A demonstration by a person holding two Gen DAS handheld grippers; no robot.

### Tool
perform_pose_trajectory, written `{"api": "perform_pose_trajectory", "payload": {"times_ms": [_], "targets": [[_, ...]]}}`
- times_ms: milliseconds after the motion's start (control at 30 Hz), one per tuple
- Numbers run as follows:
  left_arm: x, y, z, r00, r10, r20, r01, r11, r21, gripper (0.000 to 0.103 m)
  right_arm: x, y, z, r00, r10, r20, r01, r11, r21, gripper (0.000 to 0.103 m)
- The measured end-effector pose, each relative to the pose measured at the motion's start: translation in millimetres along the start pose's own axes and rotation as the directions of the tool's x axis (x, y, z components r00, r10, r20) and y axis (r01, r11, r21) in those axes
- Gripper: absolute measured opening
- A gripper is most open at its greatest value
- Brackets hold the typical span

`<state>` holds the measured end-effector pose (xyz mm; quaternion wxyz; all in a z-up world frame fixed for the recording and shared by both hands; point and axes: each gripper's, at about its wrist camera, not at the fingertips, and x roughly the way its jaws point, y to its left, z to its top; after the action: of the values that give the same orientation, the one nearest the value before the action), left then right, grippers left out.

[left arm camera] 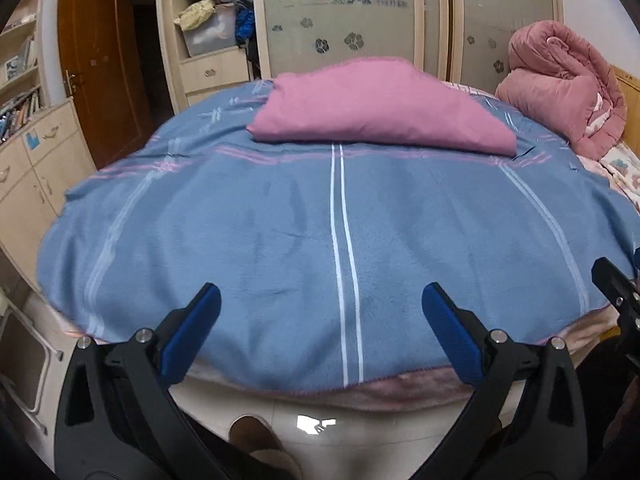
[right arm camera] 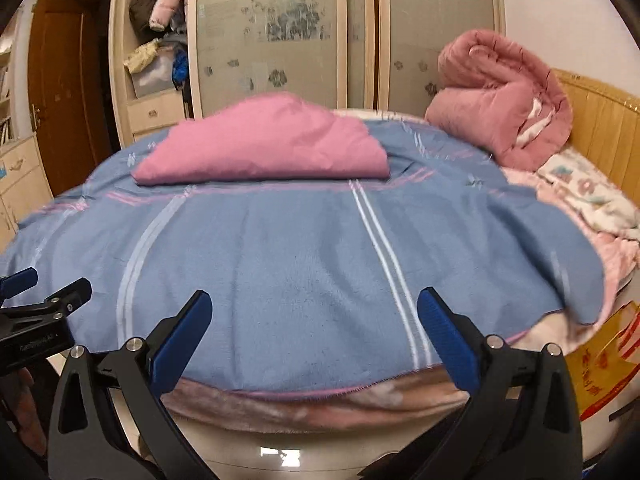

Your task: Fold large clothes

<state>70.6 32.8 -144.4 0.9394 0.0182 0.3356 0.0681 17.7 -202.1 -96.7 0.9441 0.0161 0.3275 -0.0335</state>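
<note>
A large blue blanket [left arm camera: 280,216] [right arm camera: 304,248] with white and pink stripes lies spread flat over the bed, its near hem hanging at the bed's front edge. A folded pink cloth [left arm camera: 376,108] [right arm camera: 264,148] rests on its far part. My left gripper [left arm camera: 320,300] hovers over the blanket's near edge, open, nothing between its blue pads. My right gripper [right arm camera: 314,304] hangs likewise above the near hem, open and empty. The right gripper's black frame [left arm camera: 618,284] shows at the right edge of the left wrist view; the left gripper [right arm camera: 44,292] shows at the left edge of the right wrist view.
A rolled pink quilt [left arm camera: 560,84] [right arm camera: 500,100] sits at the bed's far right by a wooden headboard [right arm camera: 600,120]. A wardrobe with sliding doors [left arm camera: 340,12] stands behind the bed. Cabinets [left arm camera: 36,168] and a brown door [left arm camera: 104,60] are at left. A yellow box [right arm camera: 600,368] stands on the floor at right.
</note>
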Motion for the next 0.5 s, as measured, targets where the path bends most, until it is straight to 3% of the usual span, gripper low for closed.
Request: {"api": "perform_pose_trajectory", "payload": {"times_ms": [200, 300, 400, 500], "targets": [[-86, 14, 13, 0.988, 0.086, 0.132, -0.079, 0.995, -0.064, 0.101, -66, 8, 29, 0.998, 0.014, 0.065, -0.012, 1.0, -0.026, 0.102], [-117, 21, 23, 0.991, -0.002, 0.133, 0.008, 0.999, -0.045, 0.101, -97, 8, 39, 0.995, 0.037, 0.097, -0.038, 0.999, 0.014, 0.102], [-141, 21, 28, 0.991, -0.018, 0.129, 0.019, 1.0, -0.001, 0.101, -125, 10, 45, 0.991, 0.033, 0.131, -0.041, 0.998, 0.057, 0.102], [-153, 21, 26, 0.992, -0.04, 0.121, 0.043, 0.999, -0.021, 0.101, -133, 19, 46, 0.992, 0.04, 0.116, -0.043, 0.999, 0.024, 0.102]]}}
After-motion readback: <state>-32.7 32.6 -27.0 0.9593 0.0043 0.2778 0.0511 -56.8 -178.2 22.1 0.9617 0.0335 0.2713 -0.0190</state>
